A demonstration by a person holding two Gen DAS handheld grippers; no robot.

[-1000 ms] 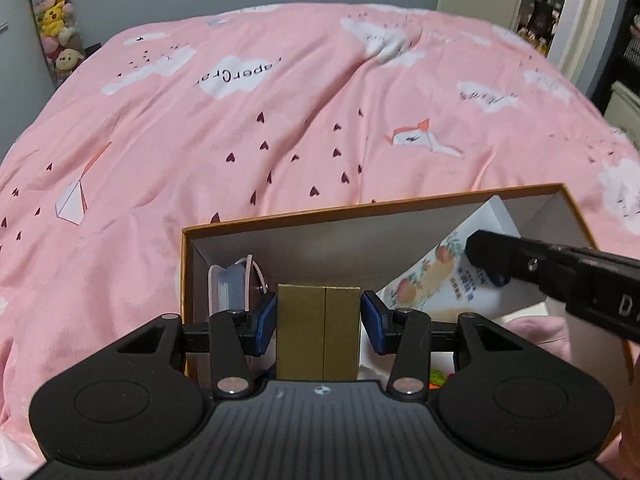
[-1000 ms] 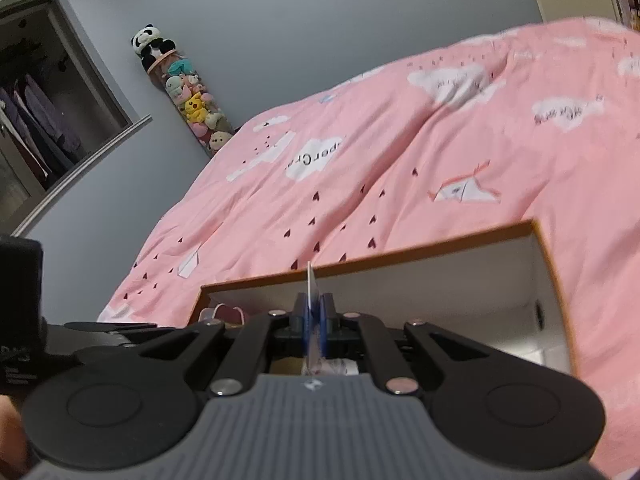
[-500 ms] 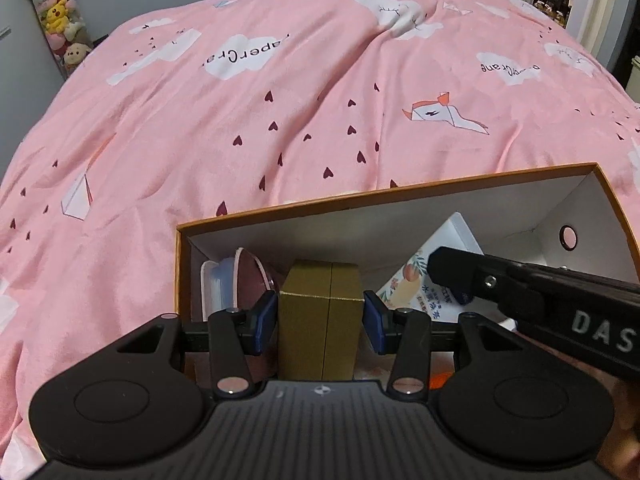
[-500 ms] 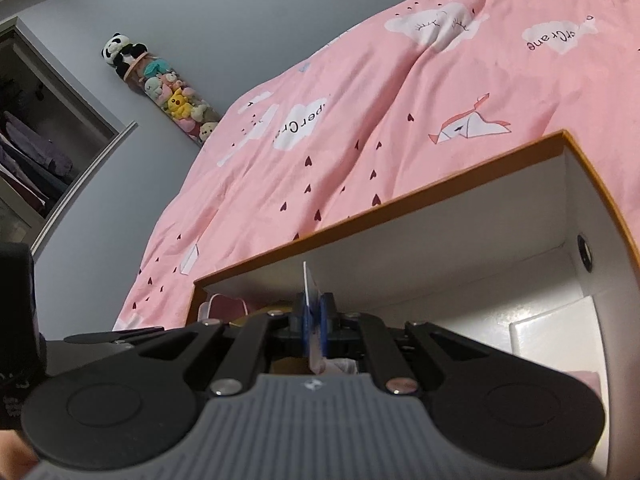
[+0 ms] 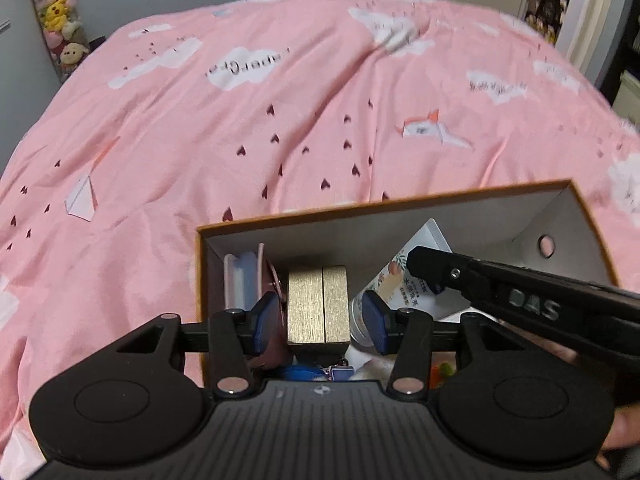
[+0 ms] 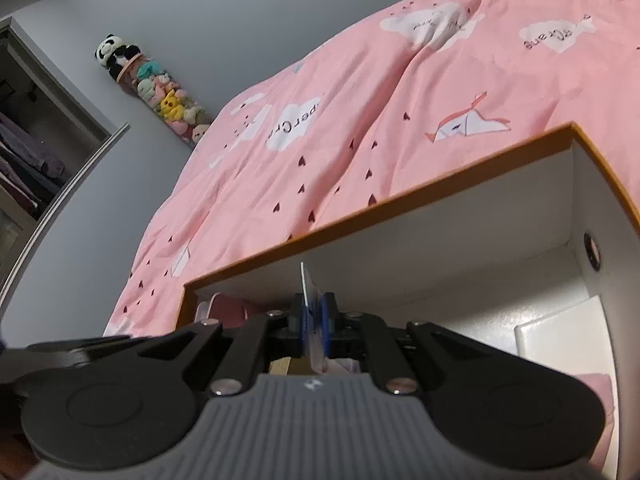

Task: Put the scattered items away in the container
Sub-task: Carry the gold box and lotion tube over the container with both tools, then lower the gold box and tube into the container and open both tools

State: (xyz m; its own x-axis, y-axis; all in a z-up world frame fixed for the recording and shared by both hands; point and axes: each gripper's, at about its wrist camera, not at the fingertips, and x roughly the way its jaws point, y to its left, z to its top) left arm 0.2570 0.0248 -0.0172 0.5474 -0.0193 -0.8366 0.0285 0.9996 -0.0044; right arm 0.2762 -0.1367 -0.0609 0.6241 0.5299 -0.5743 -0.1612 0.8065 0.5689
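Tidying looks nearly finished, judging by how much already sits in the box [image 5: 400,206], which rests on the near part of the bed. Along its left wall stands a pale pink-and-blue case [image 5: 236,280] with a dark pink round thing [image 5: 272,280] against it. Next comes the gold box [image 5: 318,304], upright inside the container; the left gripper [image 5: 318,322] brackets it with its blue pads [image 5: 266,322] standing just off the gold sides, a thin gap showing on each, so the jaws read as apart and the gold box as set down rather than held. Further right, the right gripper [image 6: 314,322] is clamped shut on a flat white packet [image 5: 416,276] printed with peaches, which it holds edge-up over the middle of the container, not yet let go. A small blue item and other bits lie on the box floor below, too cramped to name. What seems left is releasing the packet and drawing both tools out; no loose items show on the bedspread [image 5: 280,100] in either view. That pink cover, printed with clouds, hearts and paper cranes, fills the bed to its far edge. Beyond stands a grey wall, with a tall column of plush toys [image 6: 160,92] at the far left corner, topped by a panda, and an open wardrobe beside it.
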